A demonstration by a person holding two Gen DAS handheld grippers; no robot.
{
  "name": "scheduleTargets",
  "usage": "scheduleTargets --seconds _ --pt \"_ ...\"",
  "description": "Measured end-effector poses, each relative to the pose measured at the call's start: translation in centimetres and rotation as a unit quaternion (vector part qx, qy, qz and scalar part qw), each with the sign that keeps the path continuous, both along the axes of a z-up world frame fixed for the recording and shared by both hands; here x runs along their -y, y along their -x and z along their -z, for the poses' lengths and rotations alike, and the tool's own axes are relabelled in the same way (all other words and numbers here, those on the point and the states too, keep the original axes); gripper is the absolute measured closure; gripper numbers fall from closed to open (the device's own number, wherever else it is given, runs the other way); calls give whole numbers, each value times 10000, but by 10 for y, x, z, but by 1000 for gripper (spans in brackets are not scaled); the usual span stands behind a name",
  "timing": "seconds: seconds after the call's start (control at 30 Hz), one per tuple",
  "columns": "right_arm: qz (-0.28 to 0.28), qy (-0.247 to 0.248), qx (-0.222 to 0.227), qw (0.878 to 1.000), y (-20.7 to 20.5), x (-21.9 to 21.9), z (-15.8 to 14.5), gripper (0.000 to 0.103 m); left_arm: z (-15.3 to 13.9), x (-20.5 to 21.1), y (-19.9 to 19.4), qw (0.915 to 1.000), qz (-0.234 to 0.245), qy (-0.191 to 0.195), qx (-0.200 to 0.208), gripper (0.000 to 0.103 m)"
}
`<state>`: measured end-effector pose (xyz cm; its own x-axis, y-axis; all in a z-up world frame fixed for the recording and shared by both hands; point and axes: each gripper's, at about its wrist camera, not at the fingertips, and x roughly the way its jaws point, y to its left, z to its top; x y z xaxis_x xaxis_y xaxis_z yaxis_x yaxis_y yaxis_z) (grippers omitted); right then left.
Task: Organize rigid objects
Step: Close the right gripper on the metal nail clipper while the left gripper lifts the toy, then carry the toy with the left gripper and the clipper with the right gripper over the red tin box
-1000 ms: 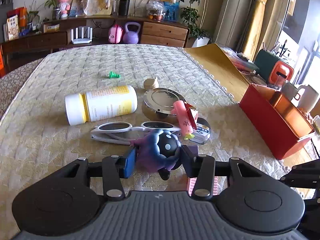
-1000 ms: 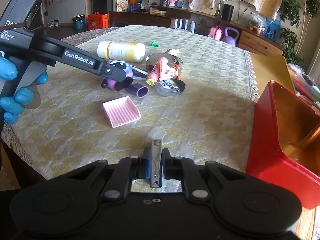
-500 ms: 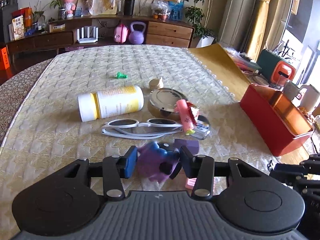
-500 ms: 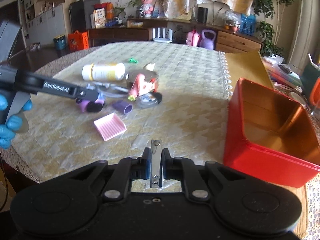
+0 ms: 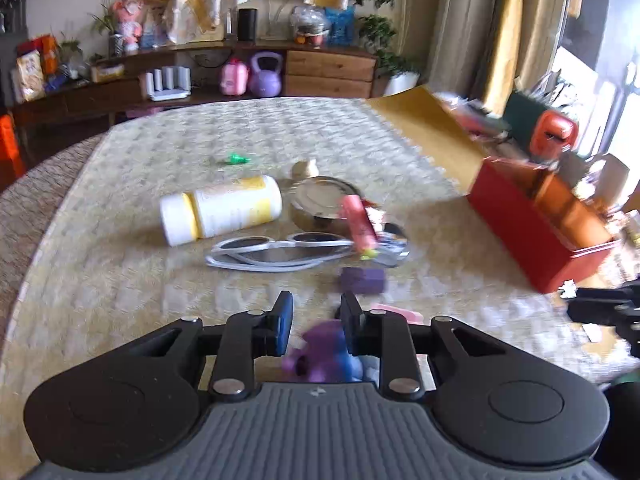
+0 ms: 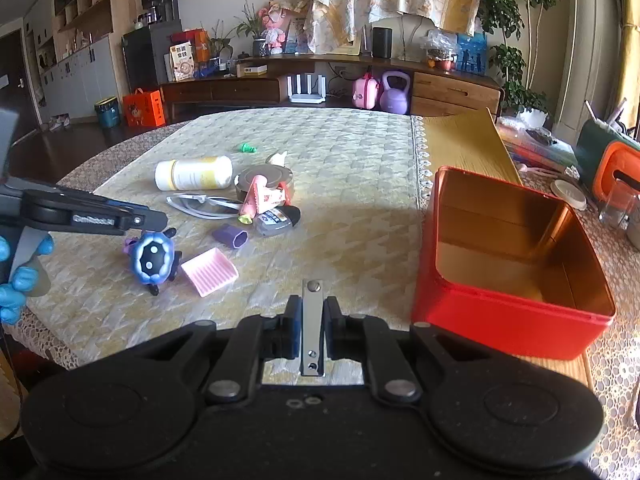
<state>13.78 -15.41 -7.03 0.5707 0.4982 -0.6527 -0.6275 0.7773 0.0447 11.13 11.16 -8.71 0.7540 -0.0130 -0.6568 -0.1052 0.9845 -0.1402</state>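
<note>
My left gripper (image 5: 316, 322) is open; the purple-blue round toy (image 5: 328, 354) sits low between and below its fingers. In the right wrist view the toy (image 6: 151, 256) is under the left gripper's tip (image 6: 154, 220), and whether it touches the cloth is unclear. My right gripper (image 6: 312, 320) is shut on a flat metal nail clipper (image 6: 312, 328), left of the open, empty red tin box (image 6: 516, 308). On the table lie a white-yellow bottle (image 6: 194, 174), white sunglasses (image 6: 204, 205), a round metal tin (image 6: 262, 178), a pink tube (image 6: 252, 200), a purple hexagonal piece (image 6: 231, 236) and a pink ribbed tray (image 6: 209, 271).
A small green piece (image 6: 247, 147) lies farther back on the cloth-covered table (image 6: 344, 152). A black-grey packet (image 6: 278, 218) lies by the tube. An orange appliance (image 6: 612, 168) and clutter stand right of the red box. A sideboard stands beyond the table.
My left gripper has pulled back toward the table's near edge and the toy has slipped down out of its pads. My right gripper has swung to face the table, clipper still held.
</note>
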Motion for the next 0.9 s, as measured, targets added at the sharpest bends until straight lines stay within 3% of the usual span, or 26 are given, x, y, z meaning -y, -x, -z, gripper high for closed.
scheduleTargets --seconds 0.07,0.1,0.13,0.4,0.53,0.67,0.73,0.9 --pt "15 -28 -18 10000 0 2 0 92 -1 4 6 9999 136 41 82 63" --pt "29 -41 -23 10000 1 2 0 92 -1 7 8 9998 170 -35 87 38" --pt "41 -52 -29 10000 2 1 0 92 1 10 10 9997 148 -155 109 19" --pt "120 -57 -54 9999 4 1 1 92 20 24 6 9983 271 -502 -138 19" --pt "162 -46 -77 9998 4 3 3 92 28 23 3 9983 281 -484 -160 19" --pt "184 -30 -119 9998 4 2 5 92 29 21 -5 9979 237 -592 -114 25" --pt "196 -28 -119 9997 5 3 6 92 31 19 -10 9980 252 -552 -152 42" --pt "219 -22 -137 9997 4 5 7 92 34 15 -10 9985 238 -475 -142 42"
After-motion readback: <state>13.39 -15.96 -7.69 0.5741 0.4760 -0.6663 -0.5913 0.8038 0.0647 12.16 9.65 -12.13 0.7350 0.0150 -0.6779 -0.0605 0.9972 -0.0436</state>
